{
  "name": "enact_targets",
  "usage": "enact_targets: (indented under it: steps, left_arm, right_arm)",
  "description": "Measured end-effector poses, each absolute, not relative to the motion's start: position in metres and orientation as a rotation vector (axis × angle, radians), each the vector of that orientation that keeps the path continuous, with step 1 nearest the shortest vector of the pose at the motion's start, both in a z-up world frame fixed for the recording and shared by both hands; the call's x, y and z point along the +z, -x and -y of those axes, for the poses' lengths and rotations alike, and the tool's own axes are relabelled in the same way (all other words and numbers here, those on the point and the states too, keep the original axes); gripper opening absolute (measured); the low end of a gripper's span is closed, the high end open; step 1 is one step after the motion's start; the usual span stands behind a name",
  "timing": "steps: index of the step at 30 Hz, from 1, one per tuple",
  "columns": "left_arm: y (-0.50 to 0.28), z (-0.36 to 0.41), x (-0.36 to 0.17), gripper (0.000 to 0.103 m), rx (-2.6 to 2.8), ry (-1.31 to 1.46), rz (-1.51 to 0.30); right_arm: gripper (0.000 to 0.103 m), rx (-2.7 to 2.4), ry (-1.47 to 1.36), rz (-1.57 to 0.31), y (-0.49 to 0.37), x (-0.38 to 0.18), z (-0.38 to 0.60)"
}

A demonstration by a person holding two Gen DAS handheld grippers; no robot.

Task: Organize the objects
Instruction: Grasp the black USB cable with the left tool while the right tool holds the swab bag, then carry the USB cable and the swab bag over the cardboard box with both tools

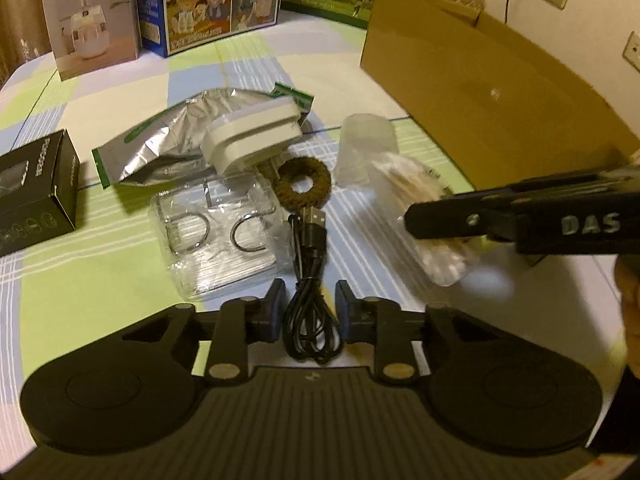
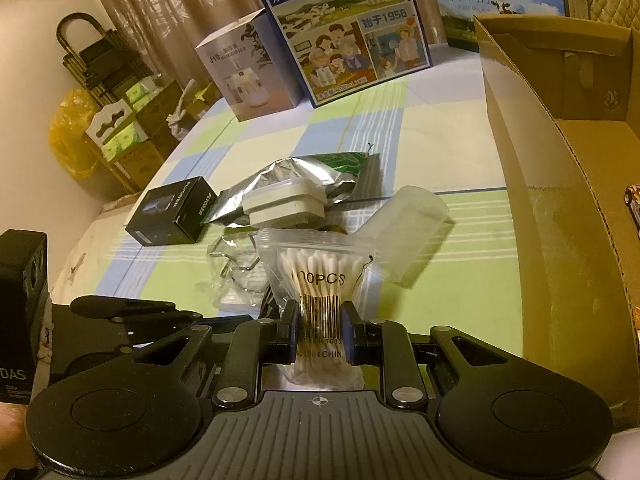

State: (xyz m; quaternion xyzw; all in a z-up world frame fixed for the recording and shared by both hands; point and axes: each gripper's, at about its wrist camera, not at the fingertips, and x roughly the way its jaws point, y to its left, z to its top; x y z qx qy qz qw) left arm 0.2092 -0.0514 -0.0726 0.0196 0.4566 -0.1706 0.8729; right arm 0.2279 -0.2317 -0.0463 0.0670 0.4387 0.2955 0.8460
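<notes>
My right gripper [image 2: 319, 326] is shut on a clear bag of cotton swabs [image 2: 320, 280] and holds it above the table, left of the open cardboard box [image 2: 560, 200]. In the left wrist view the bag [image 1: 424, 216] hangs from the right gripper's fingers [image 1: 440, 220]. My left gripper [image 1: 308, 304] is open, its fingers either side of a coiled black USB cable [image 1: 310, 292] on the table. Beyond lie a brown woven ring [image 1: 302, 182], a white charger [image 1: 252, 136] on a silver foil pouch [image 1: 160, 148], and a clear plastic pack with metal rings [image 1: 216, 240].
A black small box [image 1: 36, 196] lies at the left. A frosted plastic cup [image 1: 366, 142] lies on its side near the cardboard box [image 1: 500, 92]. A humidifier box [image 1: 92, 16] and milk cartons [image 1: 220, 0] stand along the far edge of the checked tablecloth.
</notes>
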Motion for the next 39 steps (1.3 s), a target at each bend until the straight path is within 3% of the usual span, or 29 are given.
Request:
enact_targets:
  steps: [10,30,35,37,39]
  left_arm:
    - [-0.198,0.044,-0.066,0.014,-0.331,-0.008,-0.983]
    - [-0.164,0.023,-0.050,0.012,-0.321,0.058,-0.958]
    - [-0.162,0.024,-0.066,0.014,-0.308,0.051,-0.985]
    - [-0.163,0.025,-0.068,0.023,-0.309,0.044,-0.980]
    - [-0.166,0.025,-0.069,0.025,-0.301,0.047,-0.970]
  right_arm:
    - [0.018,0.658,-0.143,-0.893,-0.221,-0.040,0.230]
    - [0.018,0.645,-0.047,-0.806,-0.191,-0.031,0.223]
    - [0.018,0.651,-0.042,-0.811,-0.192,-0.033,0.220]
    - [0.018,0.649,-0.036,-0.814,-0.193,-0.034,0.219]
    - [0.018,0.650,-0.033,-0.818,-0.194,-0.035,0.219]
